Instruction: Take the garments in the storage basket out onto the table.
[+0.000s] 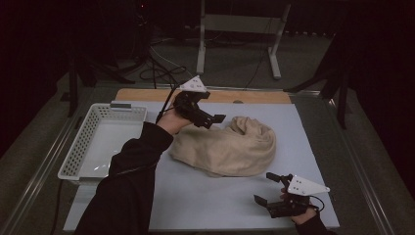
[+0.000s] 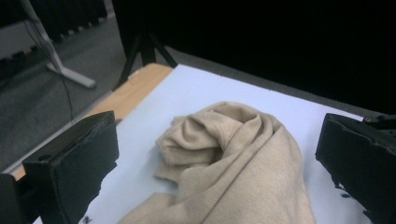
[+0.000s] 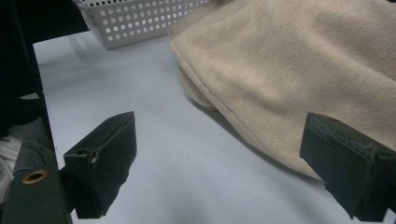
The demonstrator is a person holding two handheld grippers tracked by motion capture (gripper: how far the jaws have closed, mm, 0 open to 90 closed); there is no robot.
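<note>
Both the left gripper (image 1: 215,119) and right gripper (image 1: 268,188) gape empty beside the beige sweater (image 1: 227,147); its bunched folds may slip a shallow pinch

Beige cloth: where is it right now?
High view: the beige cloth lies bunched mid-table on the white mat, right of the white basket, between both tools.

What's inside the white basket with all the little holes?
The white basket looks empty: its bare shiny bottom shows in the high view. The near end is partly hidden by the person's dark sleeve, so that corner cannot be checked. The beige cloth lies outside it, on the mat.
</note>
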